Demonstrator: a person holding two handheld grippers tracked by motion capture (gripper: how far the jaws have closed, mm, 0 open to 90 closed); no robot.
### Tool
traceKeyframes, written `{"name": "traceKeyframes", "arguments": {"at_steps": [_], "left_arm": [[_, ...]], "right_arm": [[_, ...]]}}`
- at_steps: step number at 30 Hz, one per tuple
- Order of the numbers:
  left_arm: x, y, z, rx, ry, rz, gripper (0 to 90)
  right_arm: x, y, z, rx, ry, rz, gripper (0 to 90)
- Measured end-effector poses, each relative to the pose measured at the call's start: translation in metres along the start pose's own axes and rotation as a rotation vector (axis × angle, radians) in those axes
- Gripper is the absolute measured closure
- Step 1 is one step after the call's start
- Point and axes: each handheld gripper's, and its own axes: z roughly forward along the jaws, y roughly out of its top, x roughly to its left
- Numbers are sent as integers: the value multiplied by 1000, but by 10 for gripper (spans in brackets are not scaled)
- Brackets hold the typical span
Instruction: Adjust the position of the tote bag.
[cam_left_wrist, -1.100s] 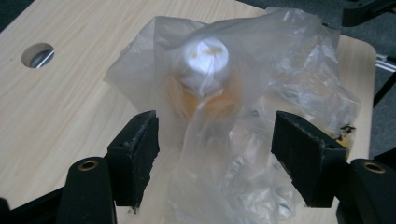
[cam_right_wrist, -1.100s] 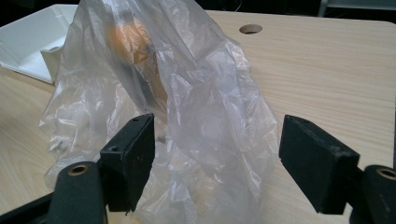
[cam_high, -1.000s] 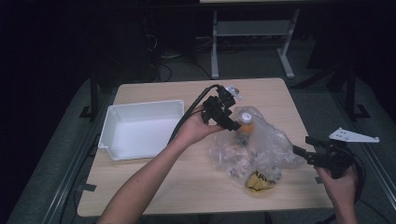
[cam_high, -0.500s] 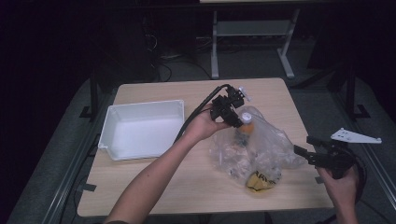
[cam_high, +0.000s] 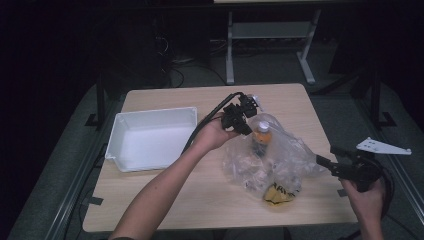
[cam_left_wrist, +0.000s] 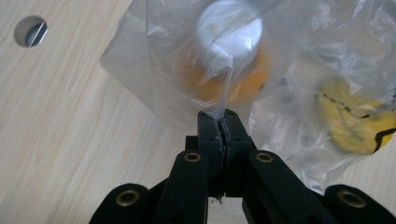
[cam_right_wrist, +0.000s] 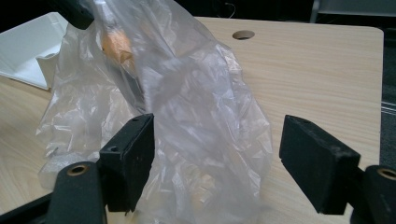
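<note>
At the near right edge of the worktop (cam_high: 165, 200), the right tool (cam_right_wrist: 217, 161) stands with its jaws apart, a fold of the clear plastic bag (cam_high: 270, 155) between them. Farther in, the left tool (cam_left_wrist: 219, 122) has just closed, clamped on the bag's film above an orange bottle (cam_high: 261, 136). Beyond at left sits a white tray (cam_high: 150, 137).

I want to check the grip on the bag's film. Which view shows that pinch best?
The left gripper view: the left gripper is shut on a fold of the plastic bag. The high view shows it small; the right gripper view shows the bag's side.
</note>
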Motion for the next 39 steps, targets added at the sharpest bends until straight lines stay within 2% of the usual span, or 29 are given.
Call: {"name": "traceKeyframes", "arguments": {"at_steps": [15, 21, 39], "left_arm": [[16, -35, 4, 44, 13, -73, 892], [21, -48, 7, 78, 15, -87, 892], [31, -70, 22, 138, 8, -142, 892]], "right_arm": [[-2, -1, -3, -18, -5, 12, 261], [-2, -1, -2, -15, -2, 19, 260], [-3, -2, -1, -10, 0, 22, 260]]}}
